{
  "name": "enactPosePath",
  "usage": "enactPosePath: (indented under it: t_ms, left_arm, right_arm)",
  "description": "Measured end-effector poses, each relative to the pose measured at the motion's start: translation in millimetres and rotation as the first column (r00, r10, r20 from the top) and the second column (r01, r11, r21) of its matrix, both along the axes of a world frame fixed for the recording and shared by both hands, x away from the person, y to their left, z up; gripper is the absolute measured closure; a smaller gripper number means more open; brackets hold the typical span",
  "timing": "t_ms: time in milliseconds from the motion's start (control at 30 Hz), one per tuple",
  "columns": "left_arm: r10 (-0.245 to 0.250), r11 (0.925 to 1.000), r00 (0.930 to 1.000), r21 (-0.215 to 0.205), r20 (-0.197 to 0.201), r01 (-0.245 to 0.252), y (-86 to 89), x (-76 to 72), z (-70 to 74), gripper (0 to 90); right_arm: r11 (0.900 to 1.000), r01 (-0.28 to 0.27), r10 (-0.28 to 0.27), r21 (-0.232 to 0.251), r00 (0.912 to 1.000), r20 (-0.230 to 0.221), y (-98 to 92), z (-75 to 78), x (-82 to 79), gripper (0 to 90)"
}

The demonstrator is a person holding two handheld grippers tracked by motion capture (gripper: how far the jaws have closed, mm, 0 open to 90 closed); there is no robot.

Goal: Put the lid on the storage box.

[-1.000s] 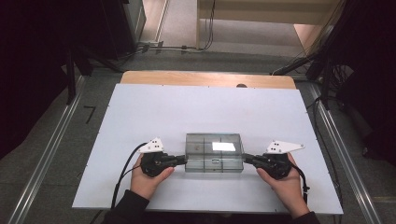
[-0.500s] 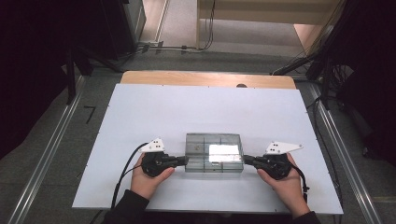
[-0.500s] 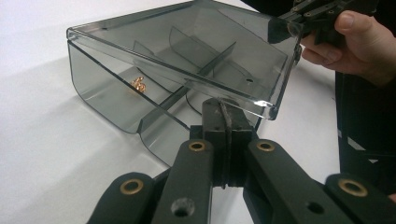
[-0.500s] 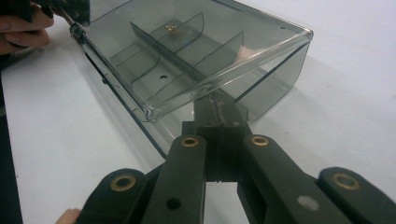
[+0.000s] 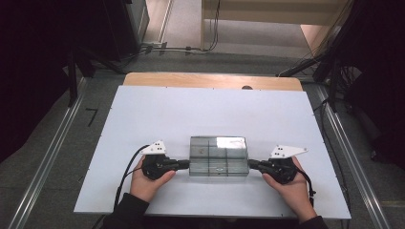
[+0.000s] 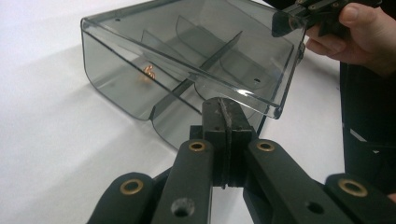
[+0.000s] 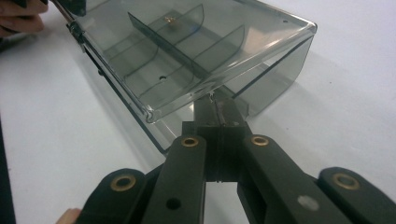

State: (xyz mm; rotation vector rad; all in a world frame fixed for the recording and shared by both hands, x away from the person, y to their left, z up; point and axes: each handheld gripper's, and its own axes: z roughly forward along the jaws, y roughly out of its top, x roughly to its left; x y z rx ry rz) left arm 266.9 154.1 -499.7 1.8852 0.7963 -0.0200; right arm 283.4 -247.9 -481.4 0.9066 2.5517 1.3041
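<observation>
A smoky clear plastic box (image 5: 218, 157) with inner dividers lies on the white table near its front edge. Its lid is down. A small coppery piece (image 6: 148, 72) (image 7: 169, 19) rests in one compartment. My left gripper (image 5: 185, 164) (image 6: 223, 109) is at the box's left end, jaws pressed together, tips just under the lid's rim. My right gripper (image 5: 250, 164) (image 7: 218, 105) mirrors it at the right end, also shut. Whether either pinches a thin lip of the box (image 6: 187, 60) (image 7: 187, 46) I cannot tell. A hand holds each gripper.
The white tabletop (image 5: 210, 114) stretches wide behind and beside the box. A wooden strip (image 5: 210, 81) borders its far edge. A black cable (image 5: 126, 171) trails from the left gripper toward the front edge. Metal rails run along the floor on both sides.
The bright reflection on the lid has shifted toward its far edge. The box and both hands stay where they were.
</observation>
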Motion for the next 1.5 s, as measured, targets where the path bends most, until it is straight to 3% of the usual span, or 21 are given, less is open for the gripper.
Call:
enactPosePath:
  t_ms: [500, 1300, 1500]
  left_arm:
    - [-0.02, 0.9997, 0.9995, 0.014, -0.025, 0.021, 1.6, 1.9, -3.1, 90.0]
    - [-0.033, 0.9985, 0.9994, 0.044, -0.01, 0.033, 1.7, 0.9, -3.9, 90.0]
    - [-0.01, 0.9985, 0.9999, 0.055, 0.002, 0.01, 4.3, 0.9, -2.4, 76.8]
  right_arm:
    - [1.0, 0.008, -0.008, -0.017, 0.9999, -0.011, -1.1, -3.7, 1.5, 87.7]
    - [0.999, 0.017, -0.018, -0.033, 0.9998, -0.012, -1.9, -4.6, 2.0, 87.3]
    - [0.999, 0.038, -0.038, -0.019, 0.9993, -0.002, -5.9, -1.1, 2.4, 84.5]
